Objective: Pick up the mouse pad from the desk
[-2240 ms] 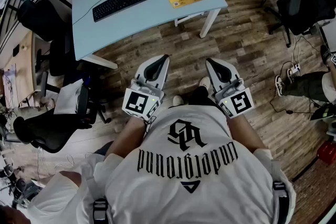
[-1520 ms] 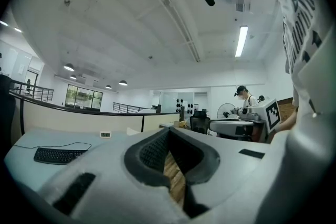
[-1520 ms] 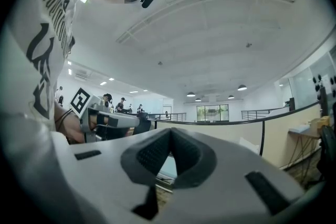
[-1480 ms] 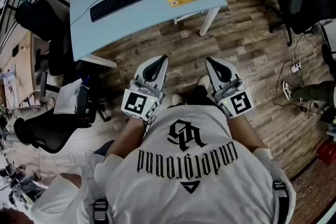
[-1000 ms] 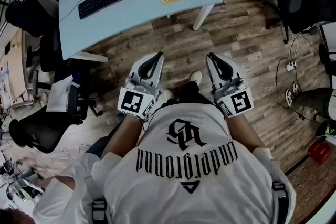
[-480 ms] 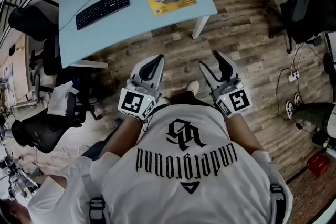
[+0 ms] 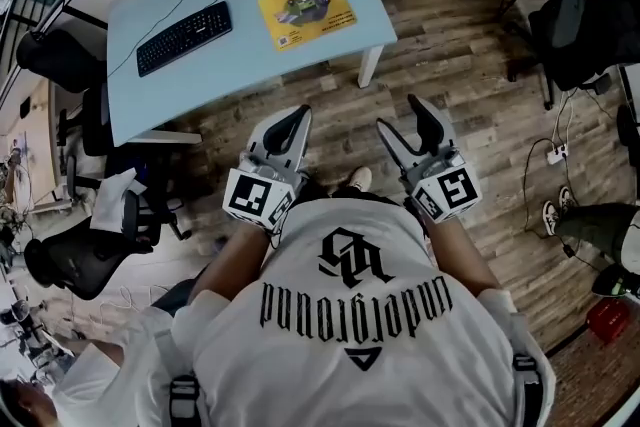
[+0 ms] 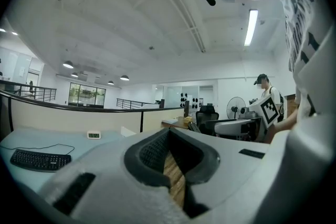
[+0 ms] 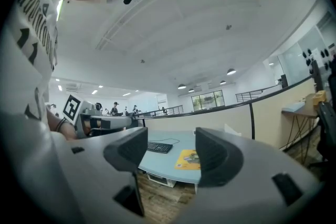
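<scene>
The right gripper (image 7: 402, 120) has its jaws parted, having just been opening, with nothing between them; its own view frames the yellow mouse pad (image 9: 189, 159) in that gap. The left gripper (image 7: 298, 113) is clenched on nothing. Both point level over the wooden floor, well apart from the table (image 7: 250, 45). The pad lies flat near the table's right front corner, its long side across the approach, right of the keyboard (image 7: 184, 37). The left is marginally closer, but the right looks readier
</scene>
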The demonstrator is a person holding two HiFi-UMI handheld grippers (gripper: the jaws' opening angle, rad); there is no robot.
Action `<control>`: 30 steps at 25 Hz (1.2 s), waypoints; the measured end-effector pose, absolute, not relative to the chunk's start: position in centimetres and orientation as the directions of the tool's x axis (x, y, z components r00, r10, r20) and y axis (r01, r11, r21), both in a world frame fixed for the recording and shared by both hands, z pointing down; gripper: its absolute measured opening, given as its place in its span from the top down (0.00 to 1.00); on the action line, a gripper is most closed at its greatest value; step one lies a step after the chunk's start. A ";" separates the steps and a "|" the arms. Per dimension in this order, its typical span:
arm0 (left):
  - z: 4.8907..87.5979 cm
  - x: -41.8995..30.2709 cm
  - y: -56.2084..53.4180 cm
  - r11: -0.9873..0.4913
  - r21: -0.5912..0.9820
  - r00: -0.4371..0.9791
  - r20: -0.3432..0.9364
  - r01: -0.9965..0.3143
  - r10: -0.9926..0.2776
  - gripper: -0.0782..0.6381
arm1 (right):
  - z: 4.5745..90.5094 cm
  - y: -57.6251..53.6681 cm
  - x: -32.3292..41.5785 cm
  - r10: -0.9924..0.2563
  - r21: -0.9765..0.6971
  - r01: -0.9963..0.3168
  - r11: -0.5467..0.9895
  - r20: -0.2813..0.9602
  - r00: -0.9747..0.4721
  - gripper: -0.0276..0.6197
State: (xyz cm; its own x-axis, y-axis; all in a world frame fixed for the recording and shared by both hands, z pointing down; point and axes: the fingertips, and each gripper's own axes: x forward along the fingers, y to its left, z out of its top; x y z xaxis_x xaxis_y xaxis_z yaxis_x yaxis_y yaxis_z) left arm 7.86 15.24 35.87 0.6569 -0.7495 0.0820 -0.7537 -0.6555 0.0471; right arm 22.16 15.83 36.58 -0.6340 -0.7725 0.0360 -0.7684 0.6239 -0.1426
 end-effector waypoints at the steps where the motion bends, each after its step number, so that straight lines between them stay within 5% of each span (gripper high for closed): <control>1: 36.0 7.9 14.9 -0.654 0.046 0.655 0.084 -0.755 -0.751 0.88 | 36.6 15.5 22.3 -0.772 -0.144 -0.768 0.625 0.037 -0.635 0.51; 17: 35.6 6.1 5.3 -0.708 0.030 0.709 0.061 -0.705 -0.703 0.88 | 36.5 6.7 19.3 -0.772 -0.121 -0.773 0.622 0.065 -0.632 0.50; 30: 35.4 -4.1 -5.9 -0.735 0.065 0.737 0.052 -0.675 -0.673 0.88 | 36.0 -4.7 9.9 -0.798 -0.086 -0.806 0.586 0.107 -0.593 0.50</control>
State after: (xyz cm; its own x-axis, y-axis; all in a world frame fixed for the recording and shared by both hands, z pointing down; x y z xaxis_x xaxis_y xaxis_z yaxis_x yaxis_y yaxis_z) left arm -4.13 -5.91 35.42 0.7374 -0.6734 0.0518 -0.6754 -0.7346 0.0652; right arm 9.92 -4.68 36.05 -0.5925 -0.7984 0.1067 -0.8055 0.5863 -0.0862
